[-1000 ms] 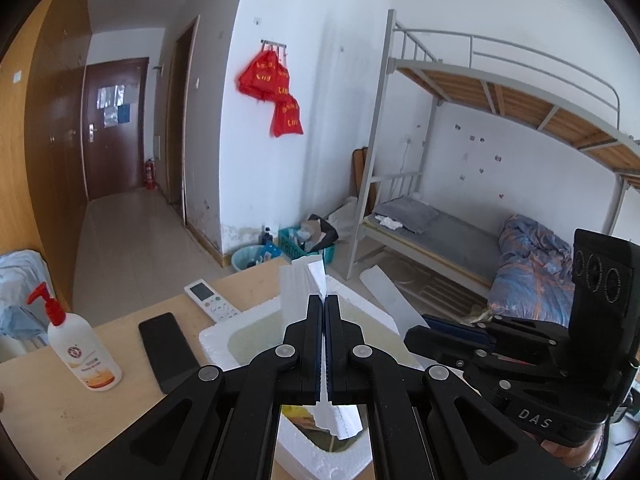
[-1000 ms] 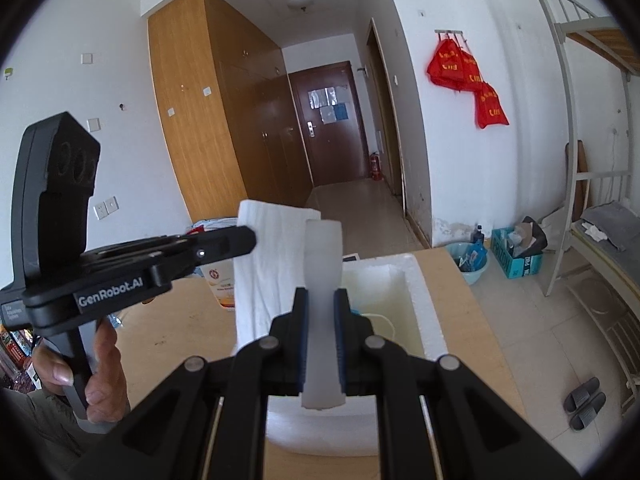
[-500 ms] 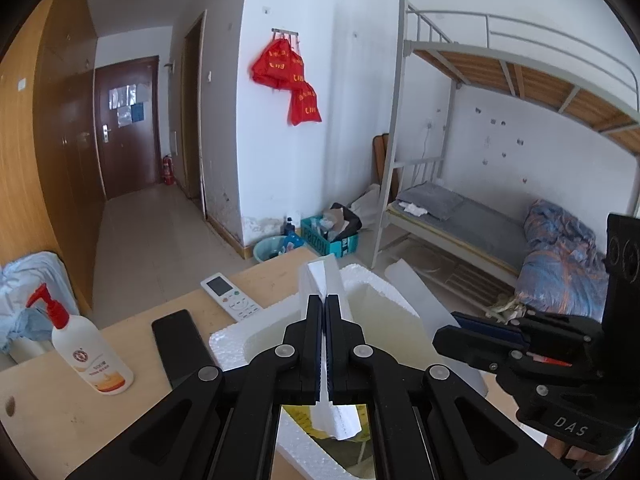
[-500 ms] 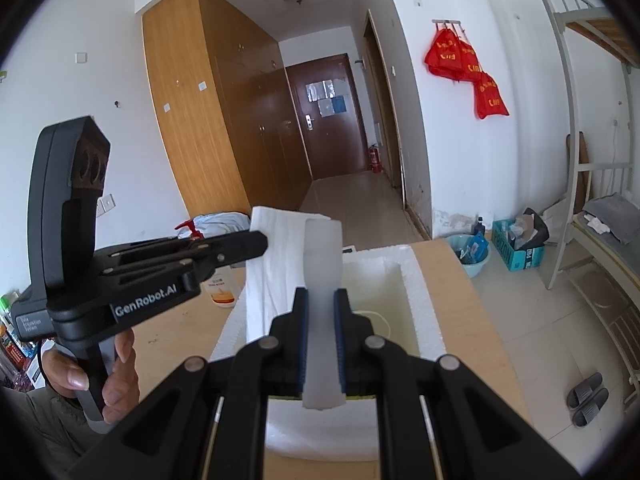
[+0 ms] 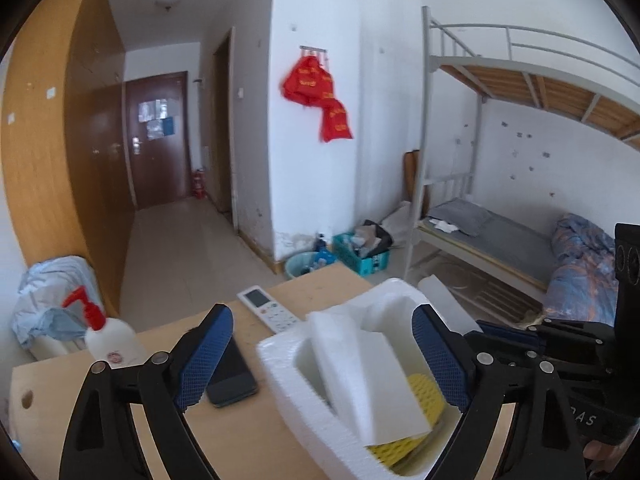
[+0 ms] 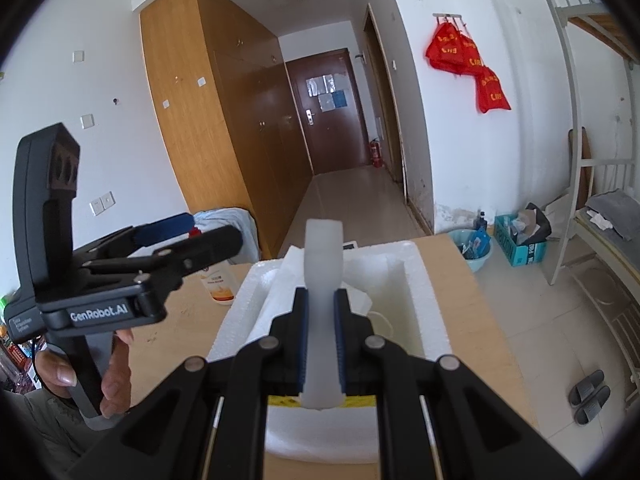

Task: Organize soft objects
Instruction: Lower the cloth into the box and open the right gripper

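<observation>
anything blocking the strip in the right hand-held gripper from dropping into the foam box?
Partly. The white foam sheet leans in the foam box below the foam strip held by the right hand-held gripper; the box's right side looks open.

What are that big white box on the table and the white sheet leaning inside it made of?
The white box looks like expanded polystyrene foam: thick matte walls with a grainy, beaded edge. The white sheet seems a thin, soft packing foam, smooth and slightly translucent; it leans unsupported between the left gripper's opening jaws.

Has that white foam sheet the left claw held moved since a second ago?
Yes. The foam sheet dropped from between the opening left gripper fingers and leans inside the white foam box.
</observation>
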{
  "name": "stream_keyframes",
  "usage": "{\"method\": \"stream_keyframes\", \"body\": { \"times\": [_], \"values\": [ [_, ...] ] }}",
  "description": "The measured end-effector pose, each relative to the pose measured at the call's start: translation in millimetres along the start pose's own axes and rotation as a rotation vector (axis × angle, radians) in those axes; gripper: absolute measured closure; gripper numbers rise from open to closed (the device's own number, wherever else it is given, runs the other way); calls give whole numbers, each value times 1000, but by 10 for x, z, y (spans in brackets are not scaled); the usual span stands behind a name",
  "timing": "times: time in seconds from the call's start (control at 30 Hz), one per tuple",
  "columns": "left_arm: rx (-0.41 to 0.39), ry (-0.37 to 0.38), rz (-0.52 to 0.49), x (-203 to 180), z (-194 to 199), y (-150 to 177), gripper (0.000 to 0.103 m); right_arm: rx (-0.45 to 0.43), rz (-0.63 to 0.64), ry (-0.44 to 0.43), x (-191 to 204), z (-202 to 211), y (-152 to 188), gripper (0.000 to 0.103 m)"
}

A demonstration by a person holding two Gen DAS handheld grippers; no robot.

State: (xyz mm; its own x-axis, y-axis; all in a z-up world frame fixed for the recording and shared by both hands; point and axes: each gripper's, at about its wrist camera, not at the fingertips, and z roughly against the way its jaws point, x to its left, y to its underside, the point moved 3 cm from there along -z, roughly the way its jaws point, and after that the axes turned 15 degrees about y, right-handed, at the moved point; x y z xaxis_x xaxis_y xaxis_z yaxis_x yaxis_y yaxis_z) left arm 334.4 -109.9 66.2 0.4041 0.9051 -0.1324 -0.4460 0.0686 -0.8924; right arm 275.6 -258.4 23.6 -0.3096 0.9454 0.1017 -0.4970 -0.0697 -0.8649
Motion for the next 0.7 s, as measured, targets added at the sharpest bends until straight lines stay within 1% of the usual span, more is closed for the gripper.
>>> {"method": "stream_keyframes", "body": {
  "times": [0.27, 0.43, 0.53, 0.57, 0.6, 0.63, 0.7],
  "values": [
    [-8, -29, 29, 129, 98, -12, 12, 34, 13, -28, 87, -181, 8, 88],
    [-15, -45, 36, 186, 149, -3, 12, 46, 17, -42, 134, -222, 22, 80],
    [-12, -45, 48, 226, 155, 10, 12, 50, 22, -40, 147, -237, 19, 78],
    [-15, -49, 51, 240, 164, 9, 12, 53, 19, -41, 143, -246, 16, 72],
    [-17, -49, 52, 253, 182, 21, 12, 54, 19, -34, 140, -251, 16, 63],
    [-18, -52, 53, 262, 192, 24, 12, 54, 18, -30, 133, -257, 12, 50],
    [-18, -55, 53, 269, 206, 36, 12, 52, 5, -42, 113, -248, 16, 36]
  ]
}}
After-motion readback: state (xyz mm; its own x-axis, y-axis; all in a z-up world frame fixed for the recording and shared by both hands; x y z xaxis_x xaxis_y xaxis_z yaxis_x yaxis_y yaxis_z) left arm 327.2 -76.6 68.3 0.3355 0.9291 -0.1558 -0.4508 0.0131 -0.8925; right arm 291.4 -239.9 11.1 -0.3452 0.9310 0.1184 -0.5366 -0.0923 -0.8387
